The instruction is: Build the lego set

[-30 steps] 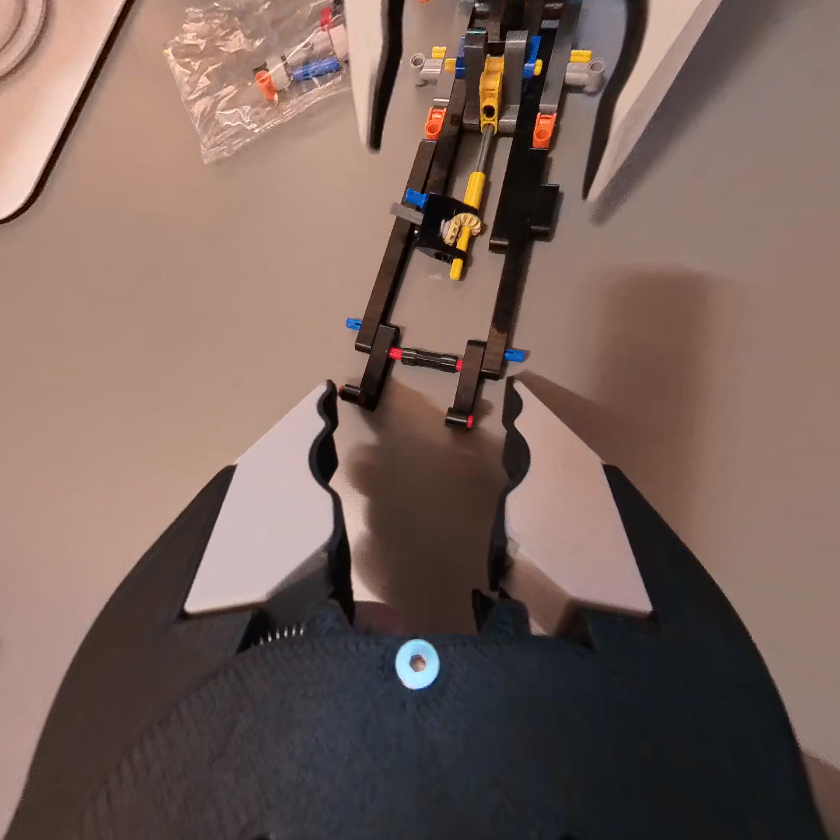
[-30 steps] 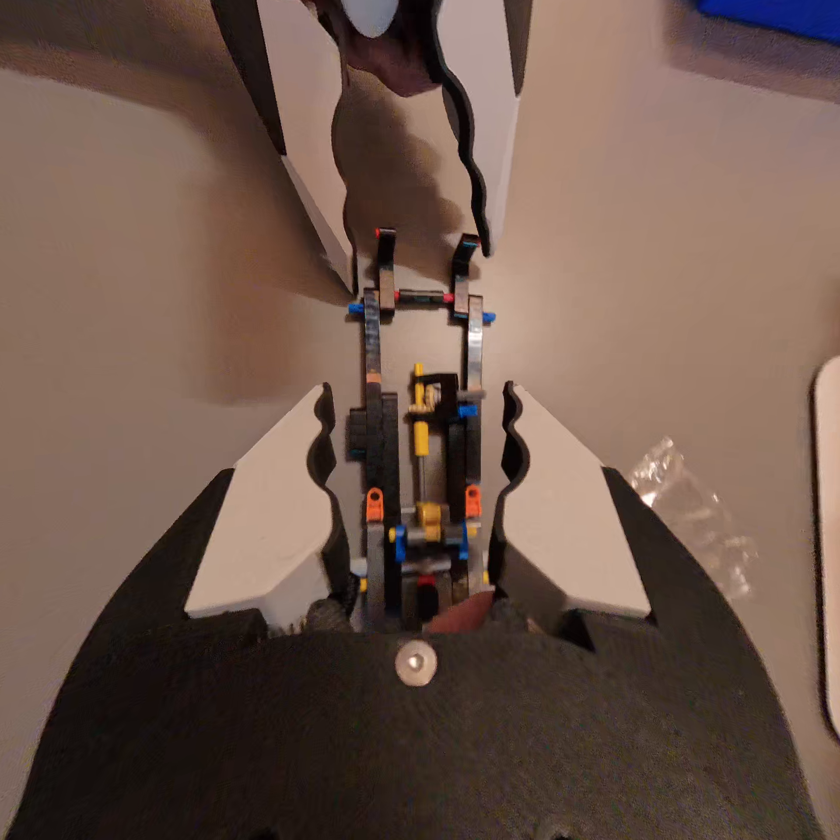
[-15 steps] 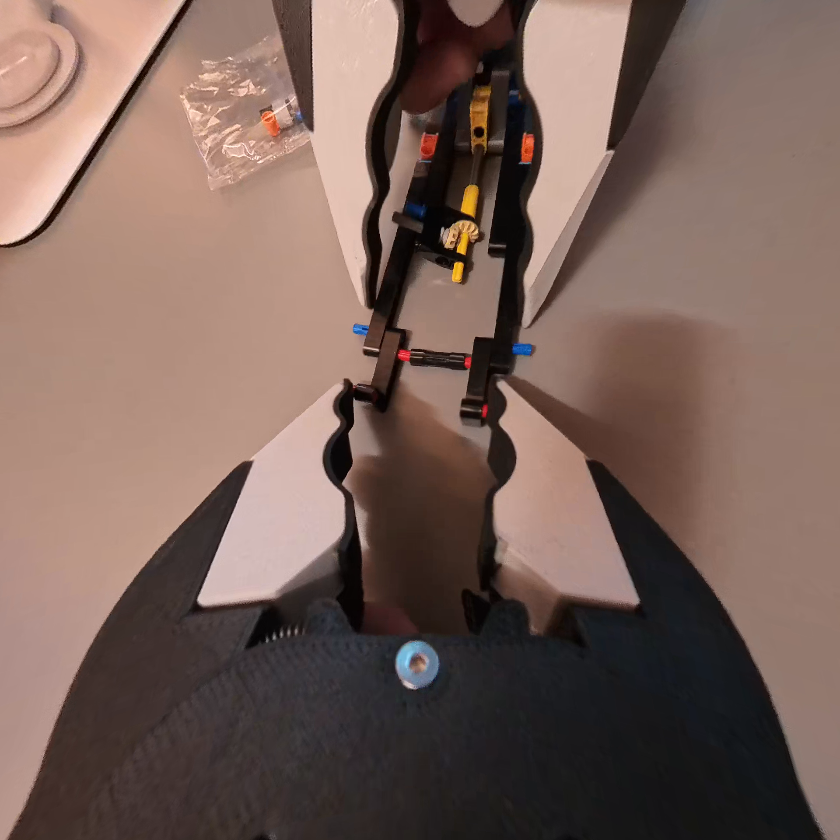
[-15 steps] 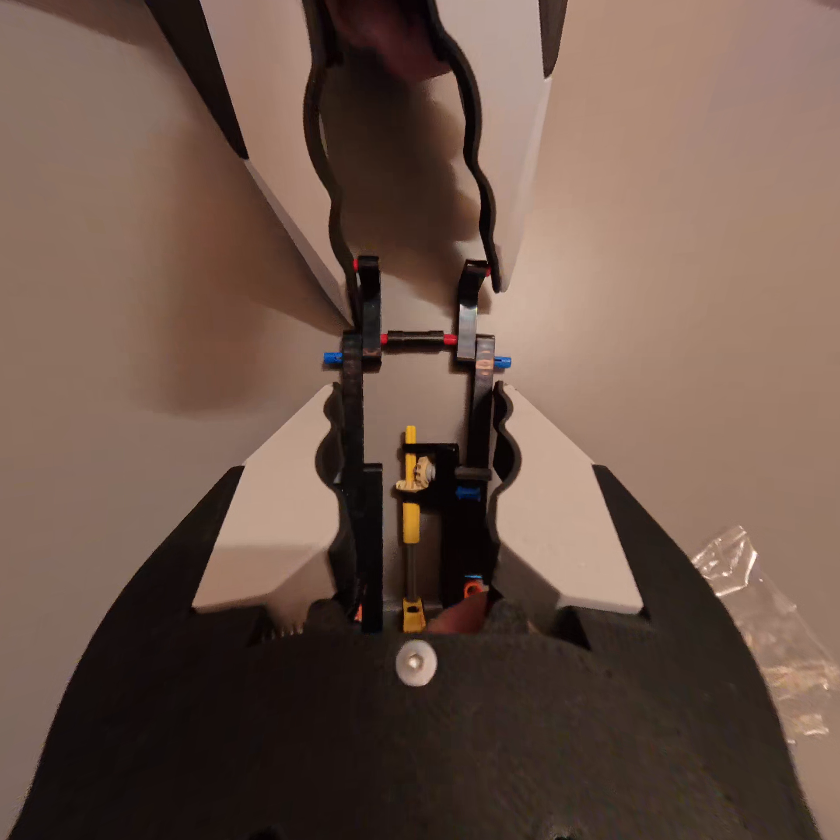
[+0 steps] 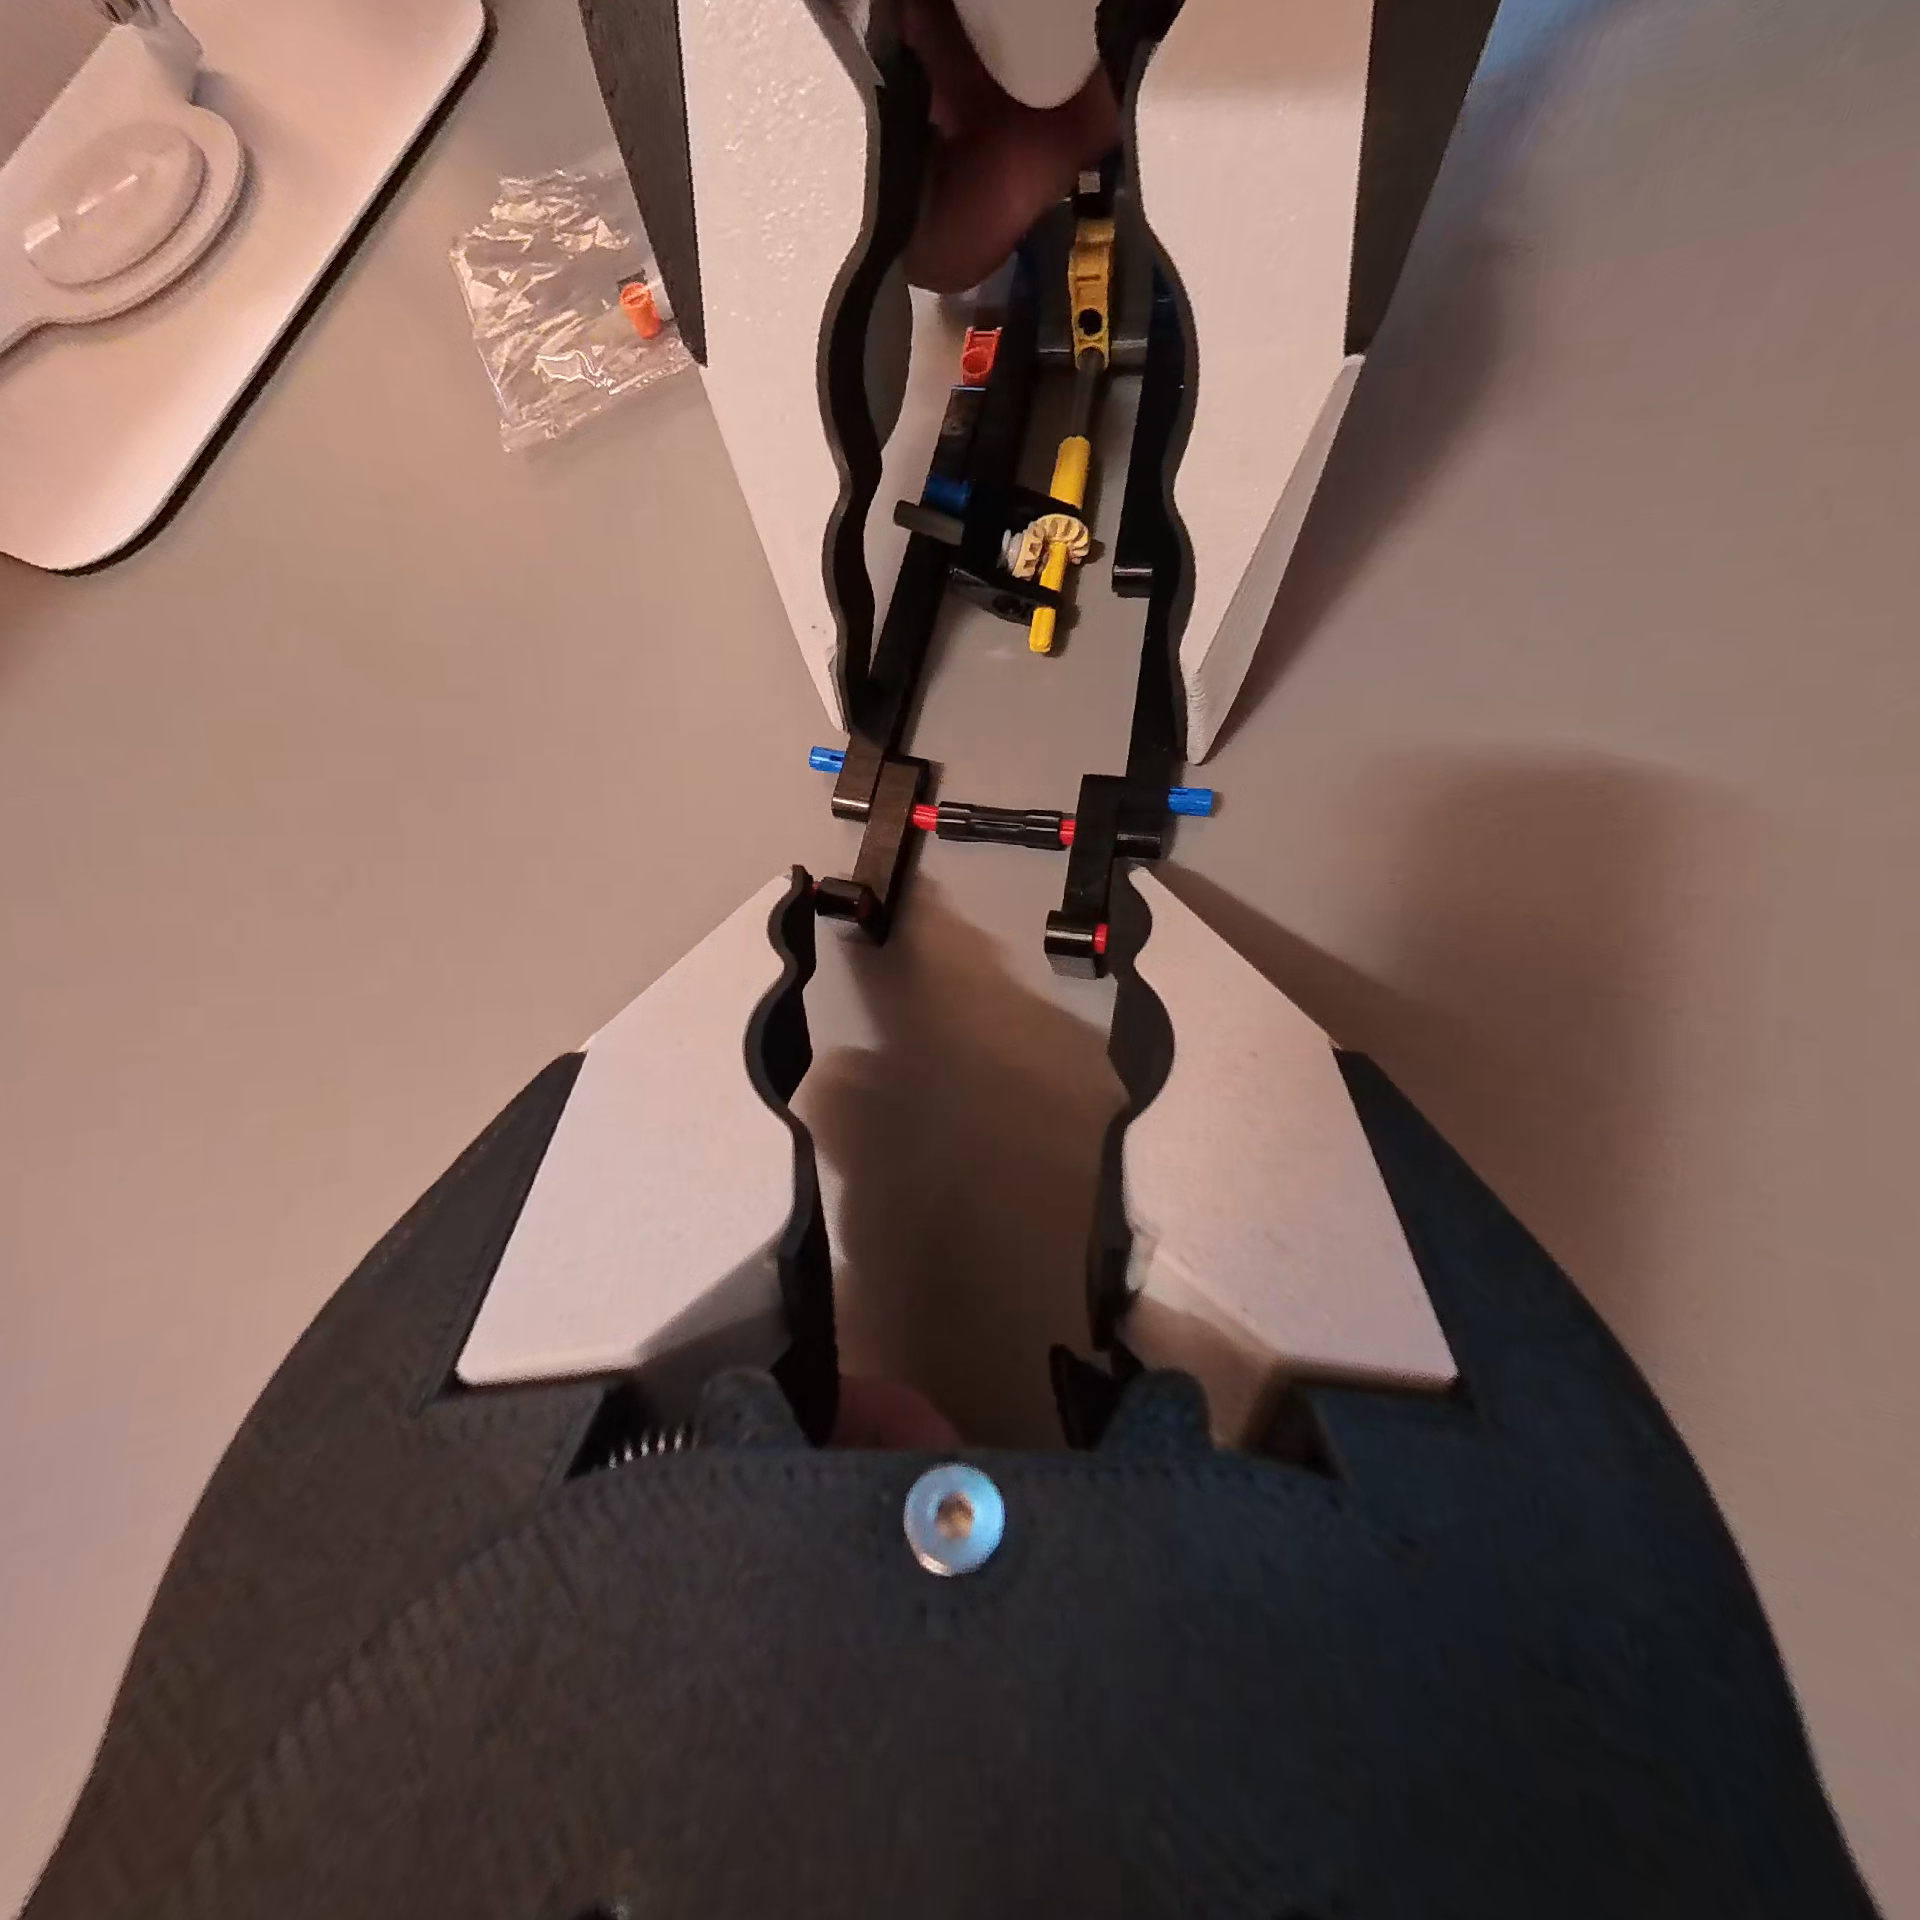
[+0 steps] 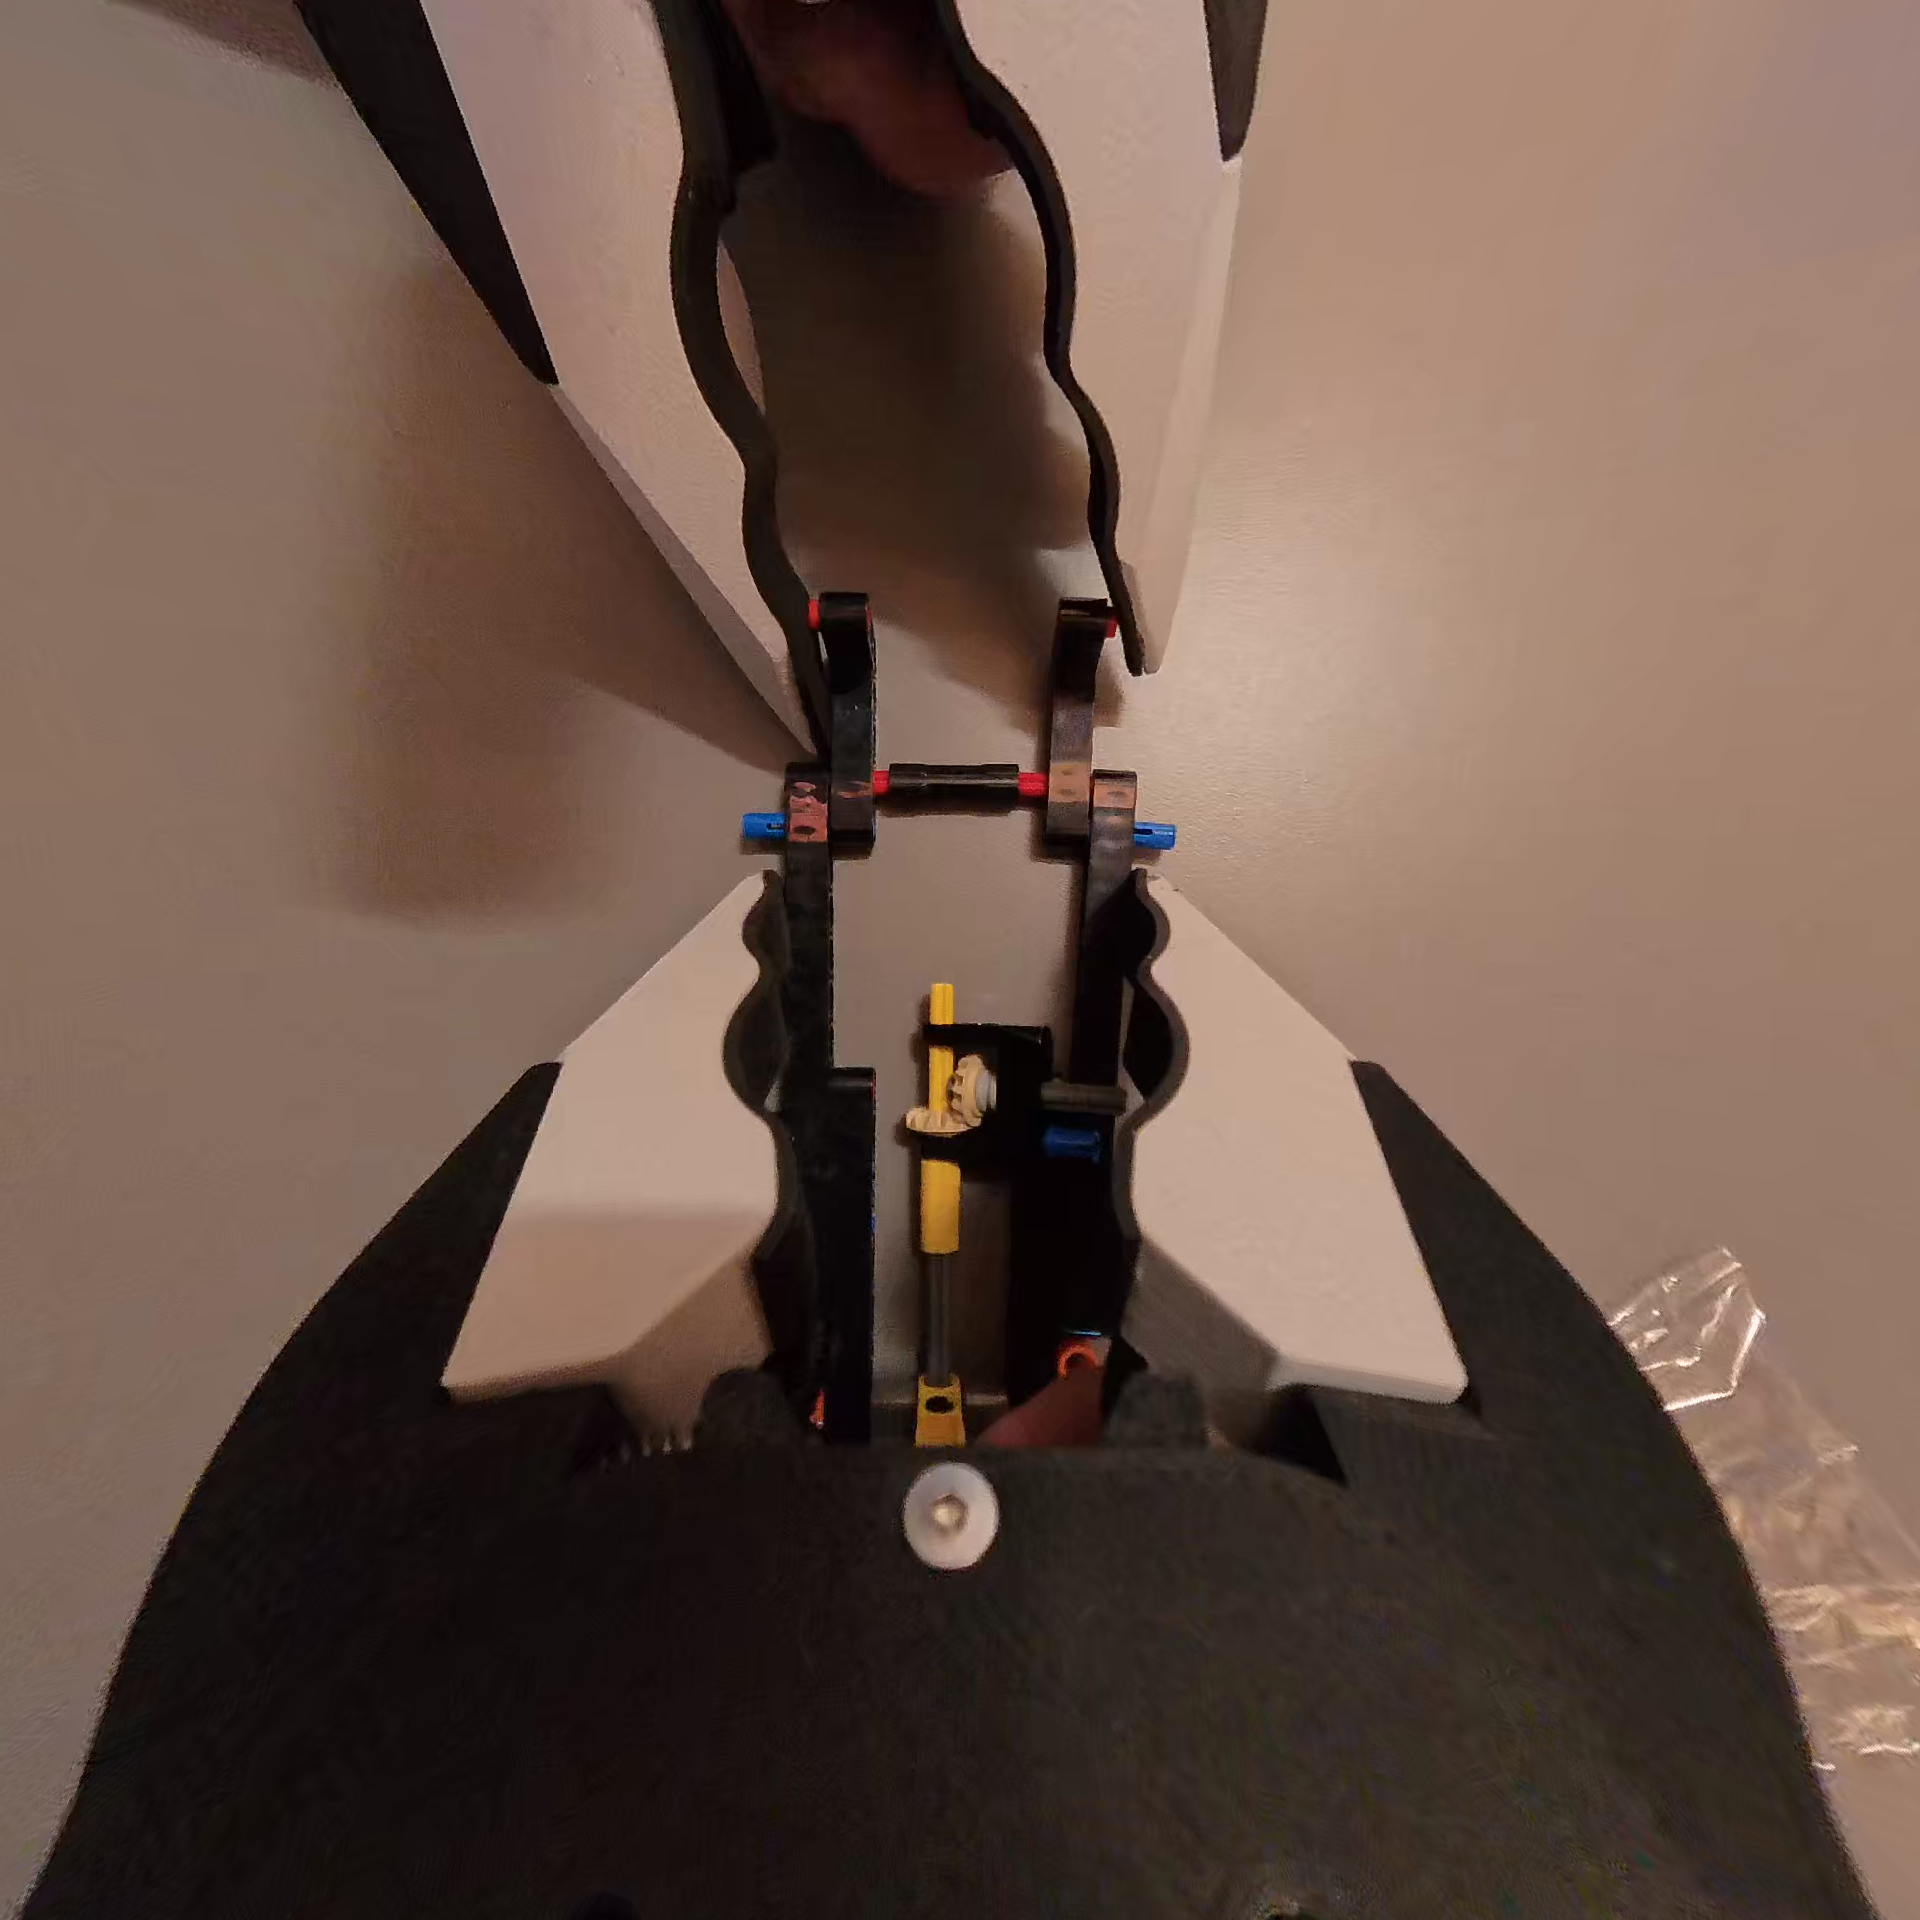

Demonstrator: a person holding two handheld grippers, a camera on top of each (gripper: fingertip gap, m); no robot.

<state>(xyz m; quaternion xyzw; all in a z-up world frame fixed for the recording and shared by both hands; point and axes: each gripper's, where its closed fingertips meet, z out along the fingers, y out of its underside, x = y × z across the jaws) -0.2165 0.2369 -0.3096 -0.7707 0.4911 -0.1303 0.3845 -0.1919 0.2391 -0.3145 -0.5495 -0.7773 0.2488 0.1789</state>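
A long black lego frame (image 5: pixel 997 821) lies flat on the grey table, with a yellow shaft and tan gears (image 5: pixel 1060 540) down its middle. My left gripper (image 5: pixel 966 883) has its fingertips pressed against the outer sides of the two short black arms at the near end. My right gripper (image 6: pixel 956 883) faces it from the far end, its fingers clamped along both long rails of the frame (image 6: pixel 951 781). Each gripper also shows in the other's view: the right one (image 5: pixel 1018 727) and the left one (image 6: pixel 977 701). The frame's far end is hidden under the right gripper.
A clear plastic bag (image 5: pixel 551 301) with an orange piece (image 5: pixel 639 307) lies at the back left, and shows in the right wrist view (image 6: pixel 1766 1507) too. A white board (image 5: pixel 156 260) with a rounded corner lies at the far left. Less than 4 cm separates the two grippers' tips.
The right gripper has slid forward along the frame and narrowed onto its rails. The left gripper has narrowed onto the two end arms. The two grippers now stand close together.
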